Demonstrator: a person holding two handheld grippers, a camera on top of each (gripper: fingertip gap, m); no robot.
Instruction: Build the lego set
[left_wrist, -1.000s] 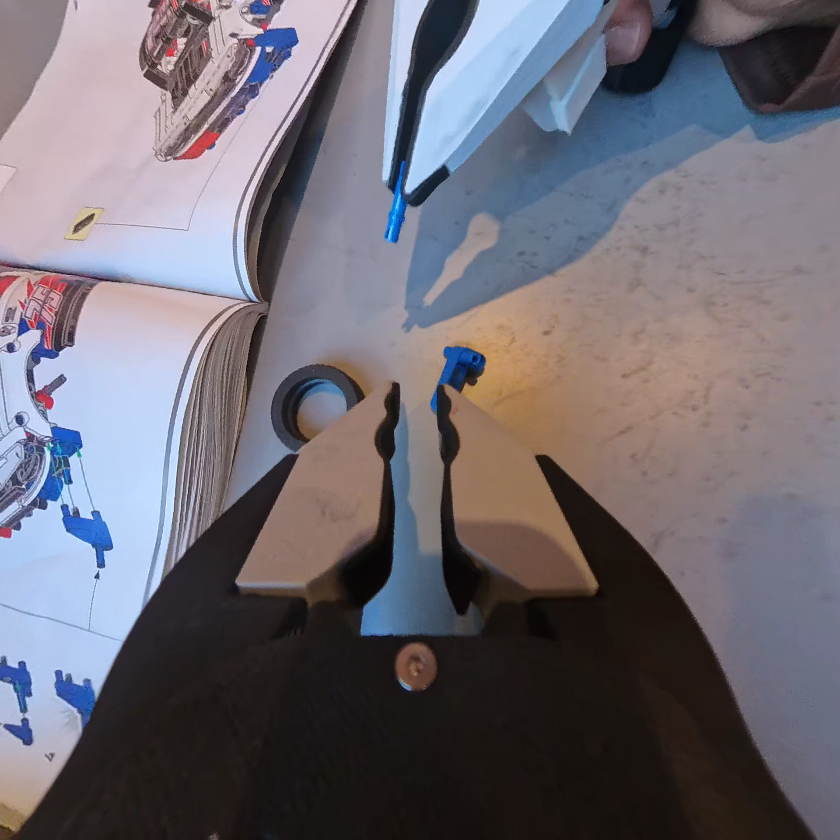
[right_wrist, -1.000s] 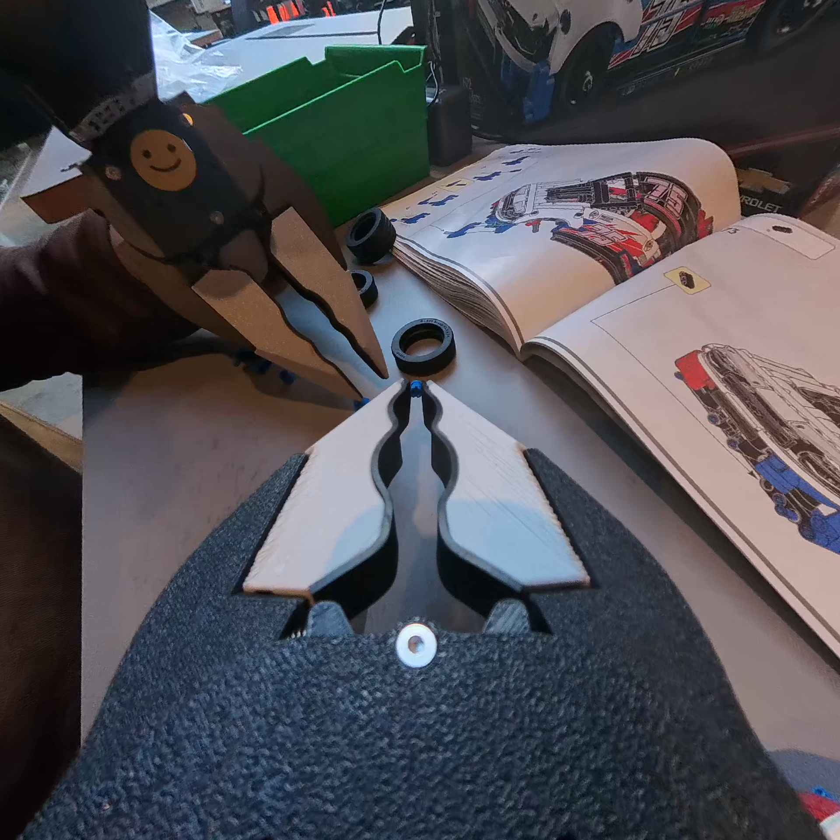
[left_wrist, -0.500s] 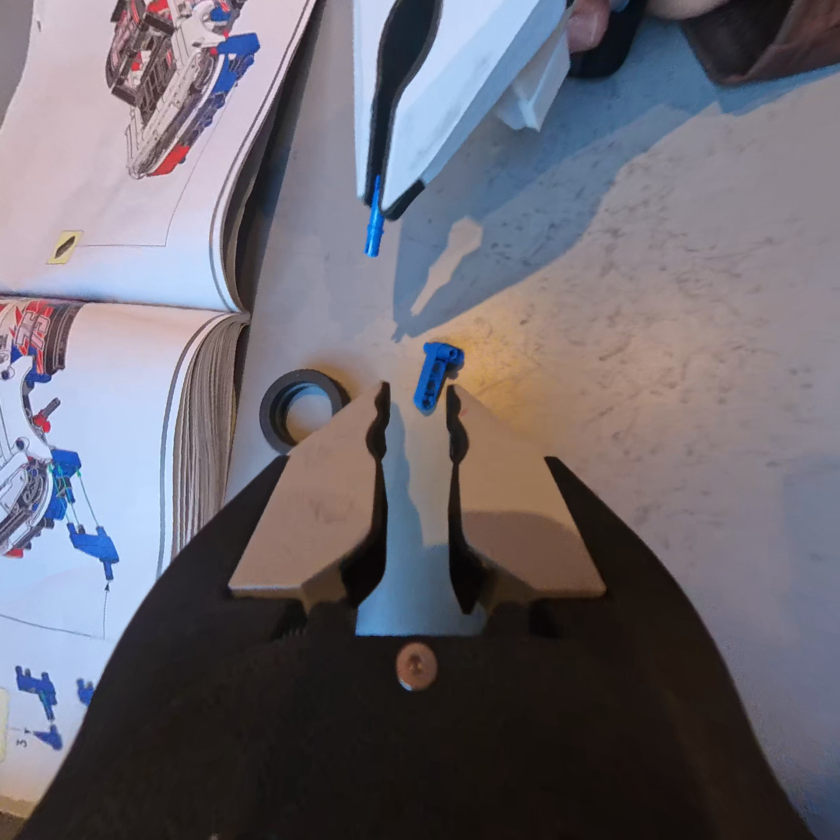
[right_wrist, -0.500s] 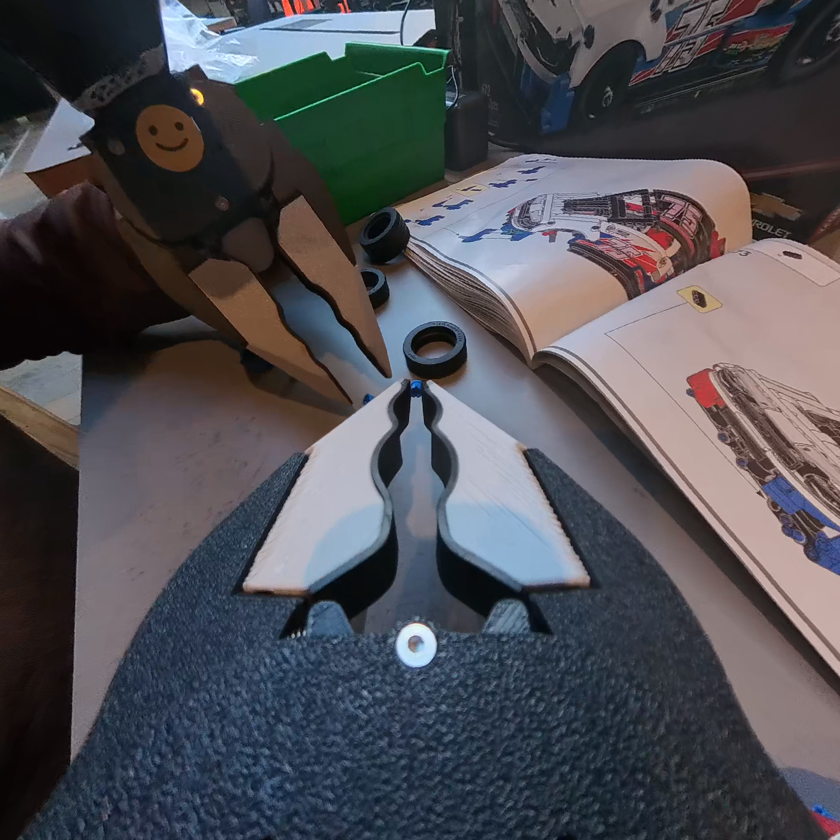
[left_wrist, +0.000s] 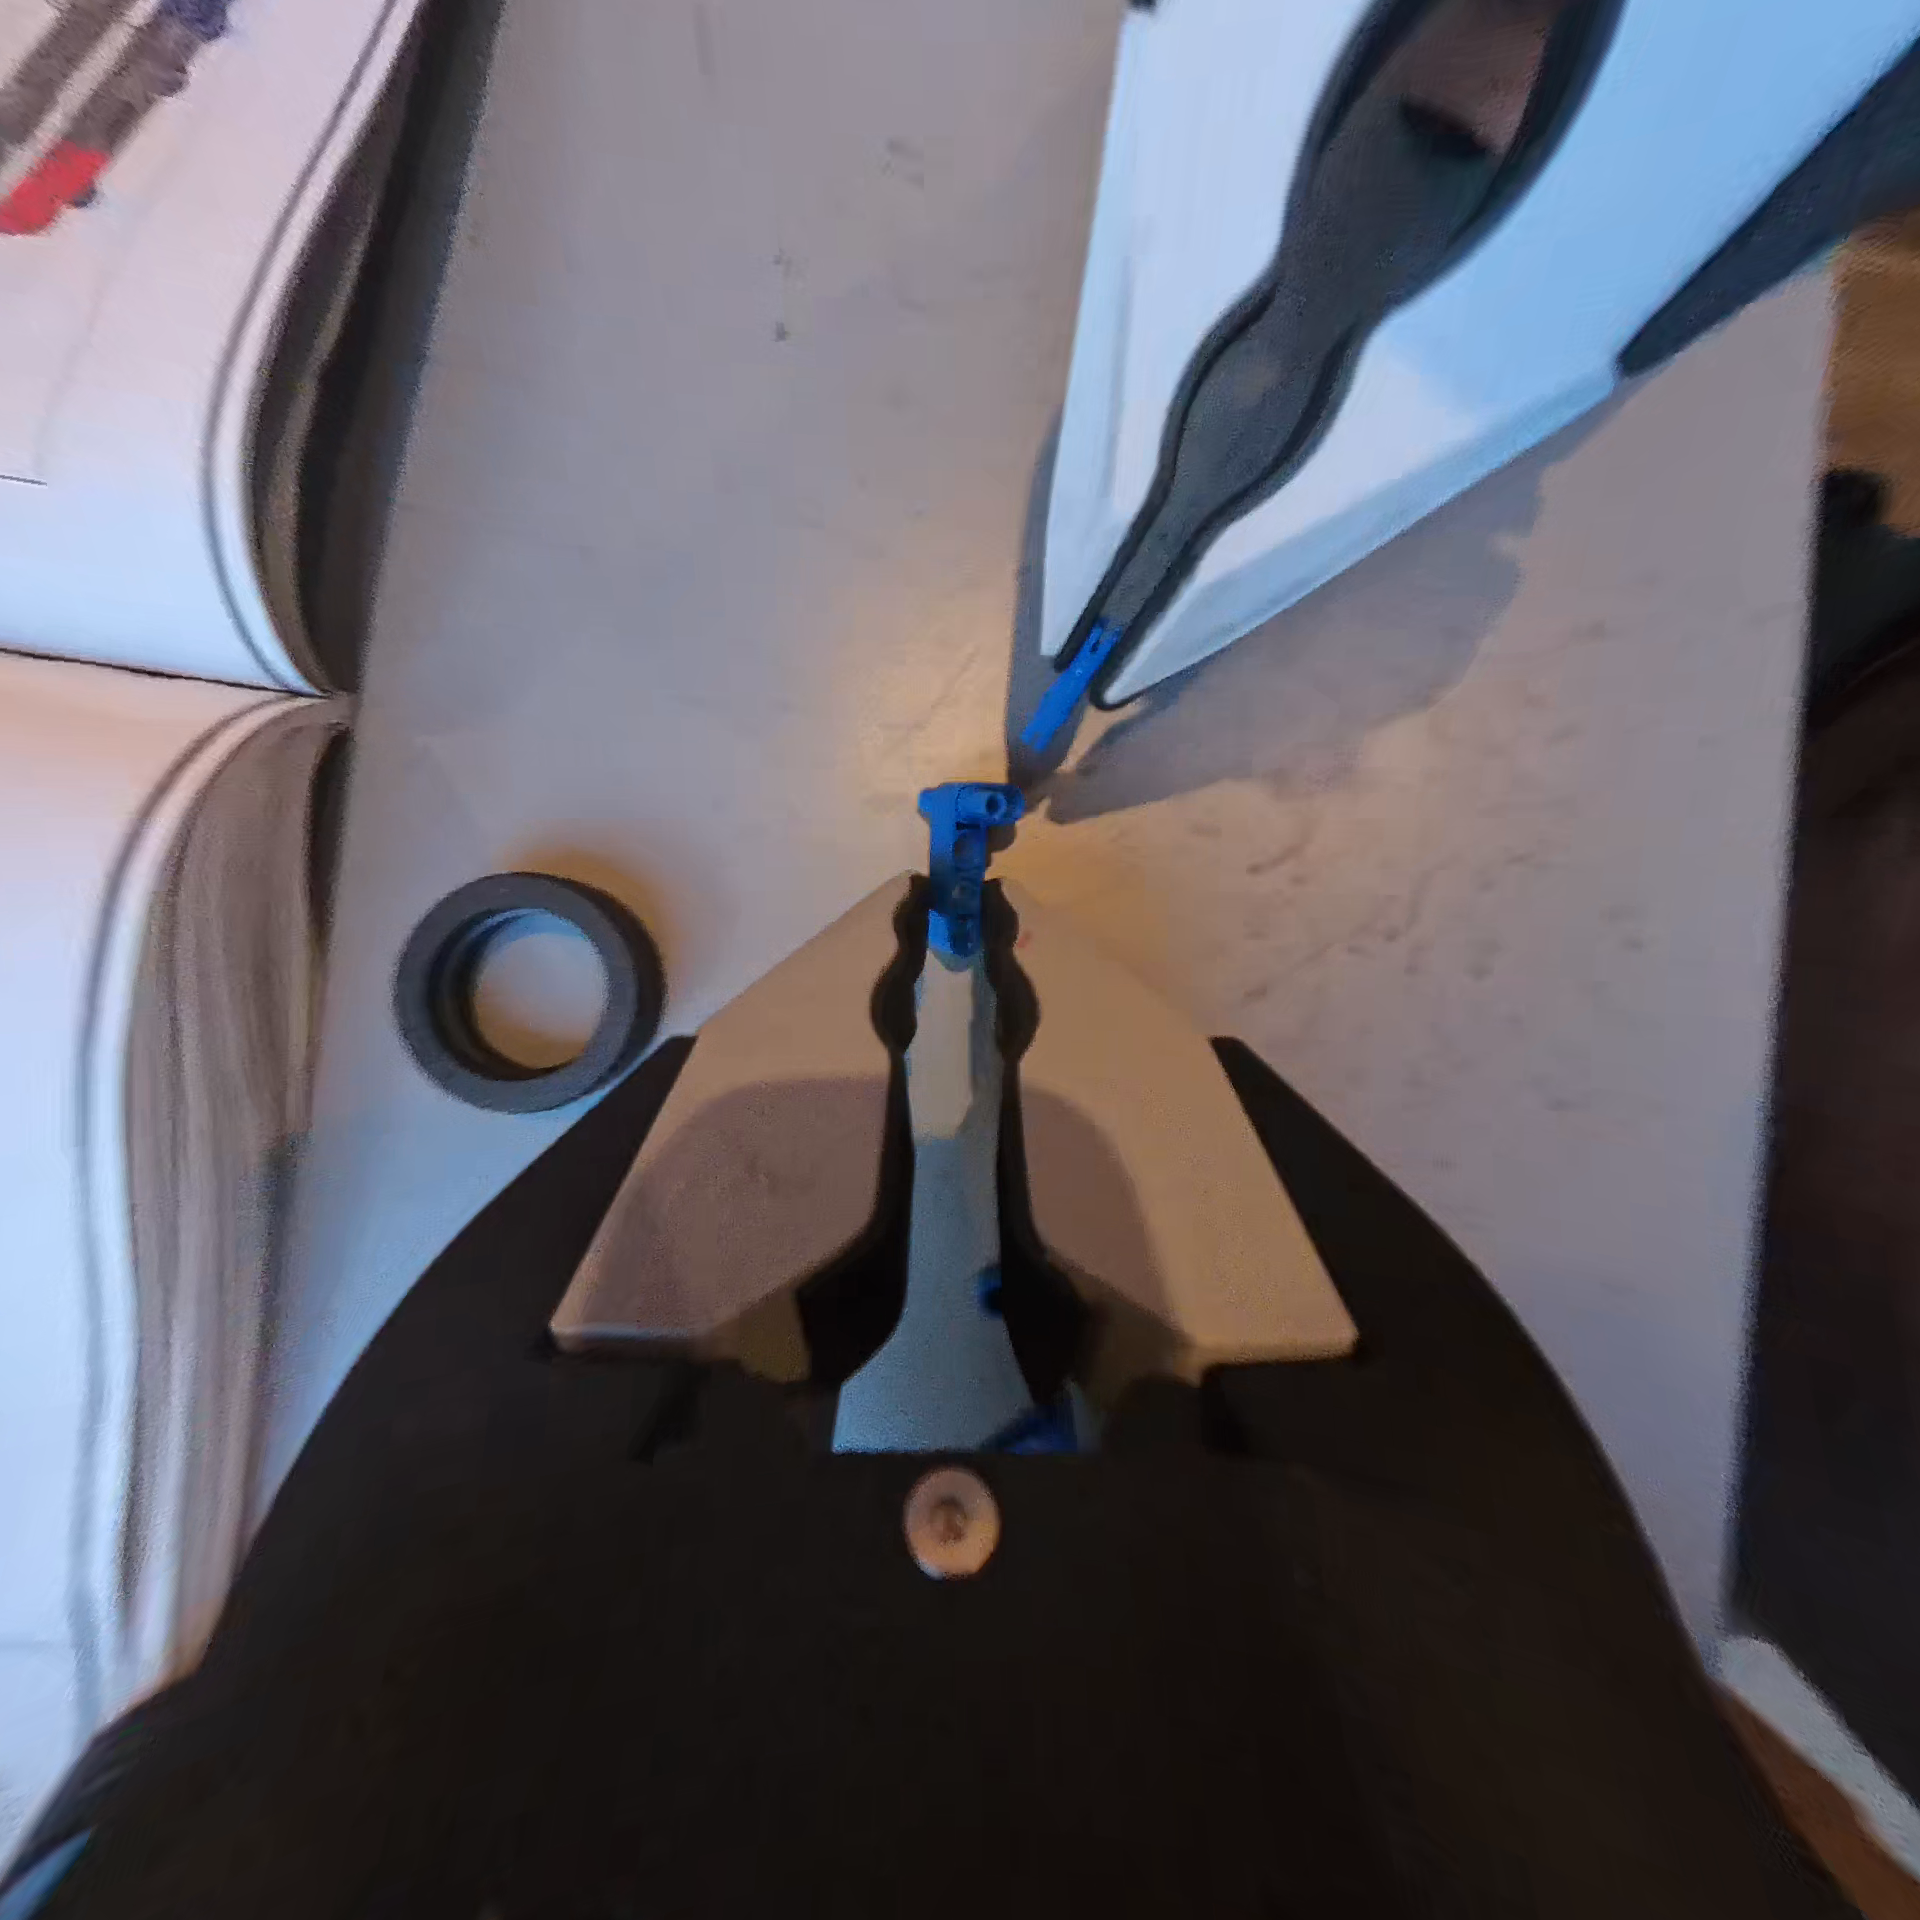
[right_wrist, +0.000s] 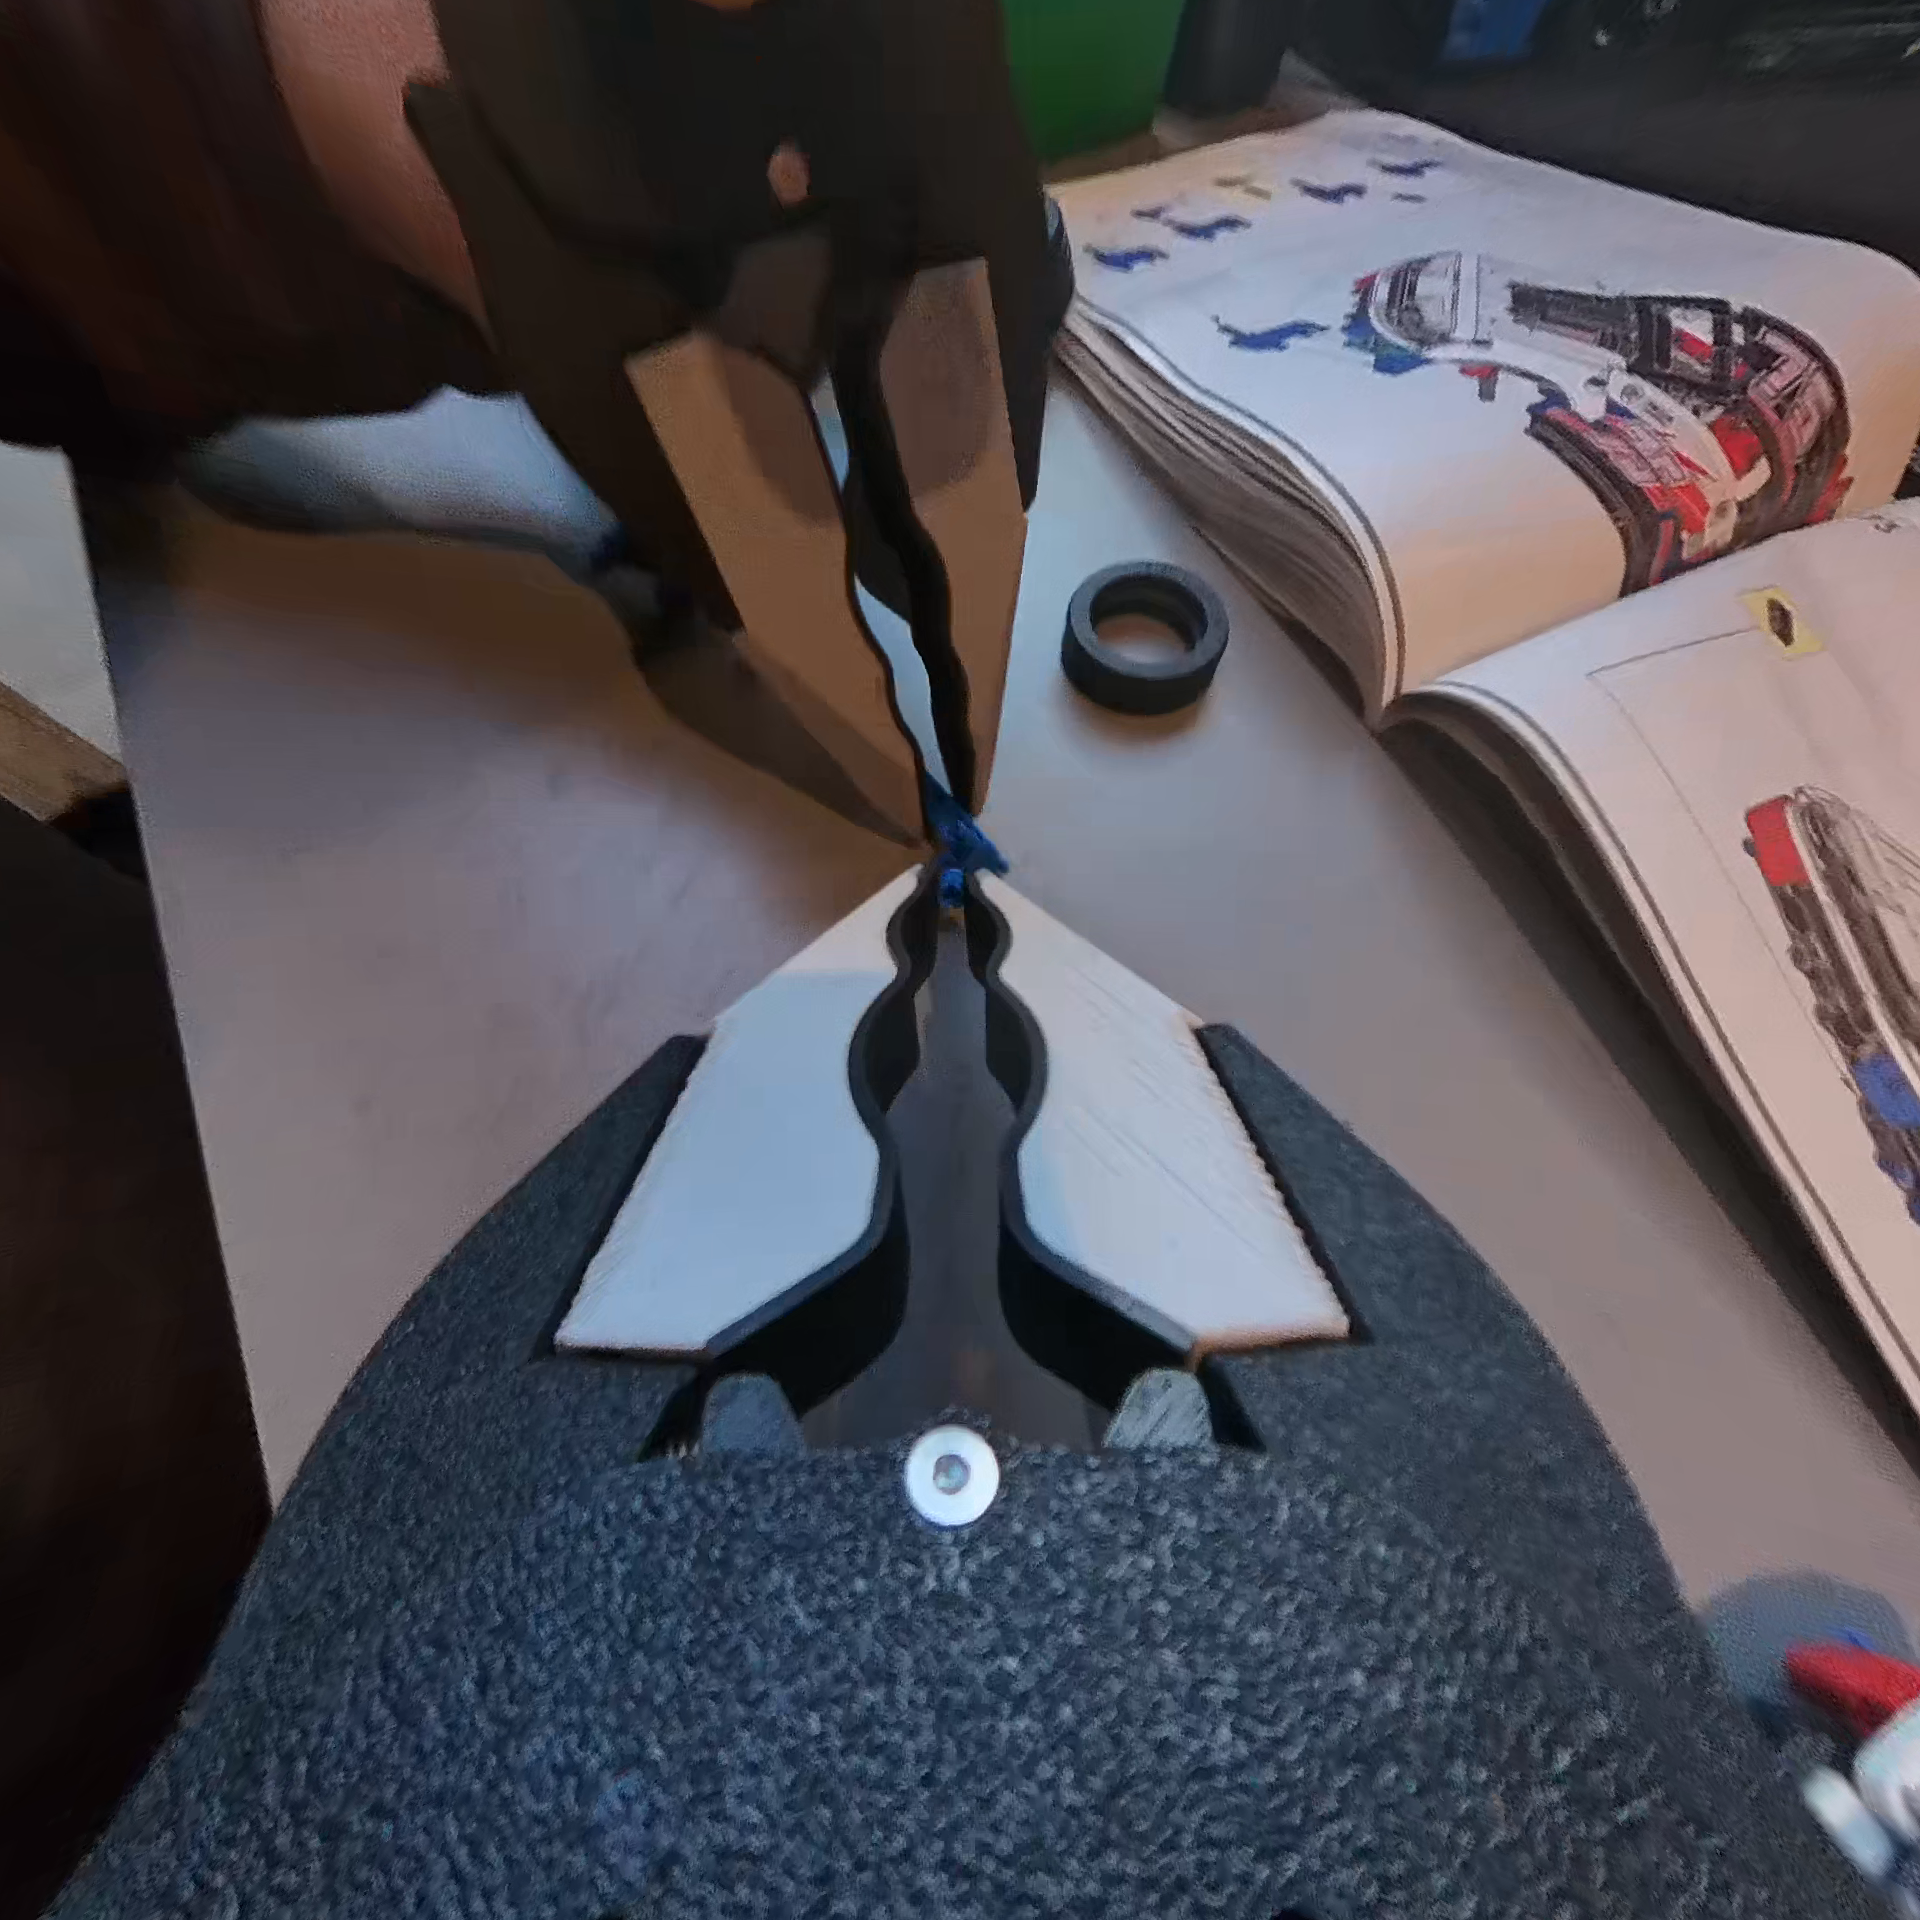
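Mid-frame, the left gripper (left_wrist: 958, 883) is pinching a small blue L-shaped lego connector (left_wrist: 964, 854); the right gripper (right_wrist: 948, 876), fingers nearly together, is gripping a thin blue lego pin (left_wrist: 1068, 693) just beside it.

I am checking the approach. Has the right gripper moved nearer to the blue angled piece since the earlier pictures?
Yes. In the left wrist view the right gripper has come down toward the blue angled piece beside the black tire; its blue pin nearly touches it.
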